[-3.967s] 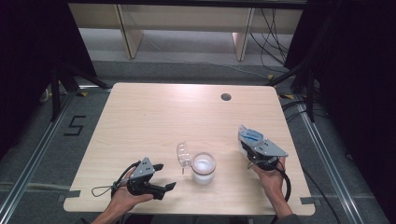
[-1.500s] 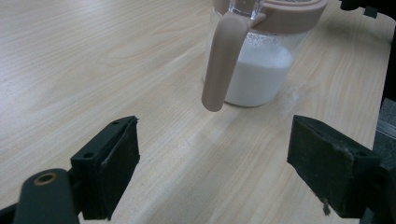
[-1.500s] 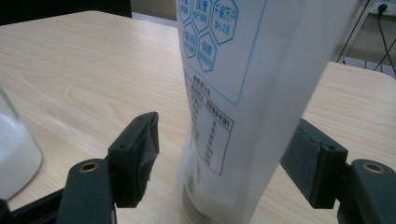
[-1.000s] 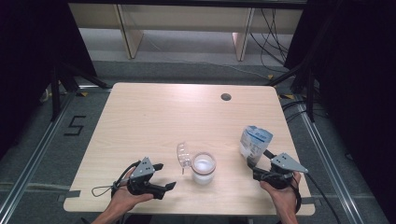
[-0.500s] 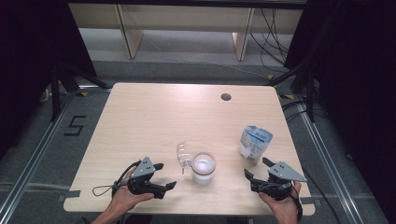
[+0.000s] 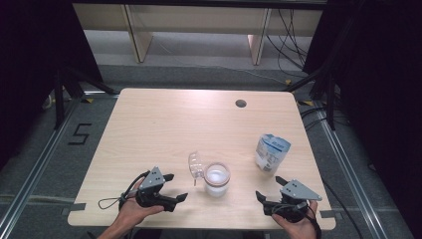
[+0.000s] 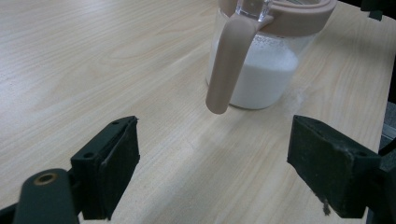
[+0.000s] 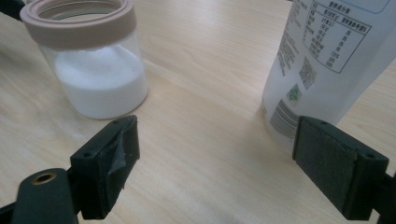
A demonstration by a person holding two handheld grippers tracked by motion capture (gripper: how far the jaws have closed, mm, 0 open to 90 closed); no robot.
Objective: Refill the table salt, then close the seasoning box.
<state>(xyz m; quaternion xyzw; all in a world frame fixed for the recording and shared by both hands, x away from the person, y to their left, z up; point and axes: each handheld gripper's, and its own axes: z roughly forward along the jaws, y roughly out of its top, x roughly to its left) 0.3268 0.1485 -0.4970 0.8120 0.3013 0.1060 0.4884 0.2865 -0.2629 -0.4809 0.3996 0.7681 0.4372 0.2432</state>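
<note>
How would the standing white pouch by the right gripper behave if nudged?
The pouch looks like soft film, so it would probably dent rather than slide stiffly. Standing tall on a narrow base, it may tip easily.

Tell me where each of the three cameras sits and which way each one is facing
High view: above the person's side, looking forward and down at the table; shows left gripper, right gripper, both hands.
Left gripper view: rides the left gripper, low over the table, facing the glass jar of white powder; its open jaws show.
Right gripper view: rides the right gripper, facing jar and white pouch; its open jaws show.
Shared: both gripper views show the jar.
</note>
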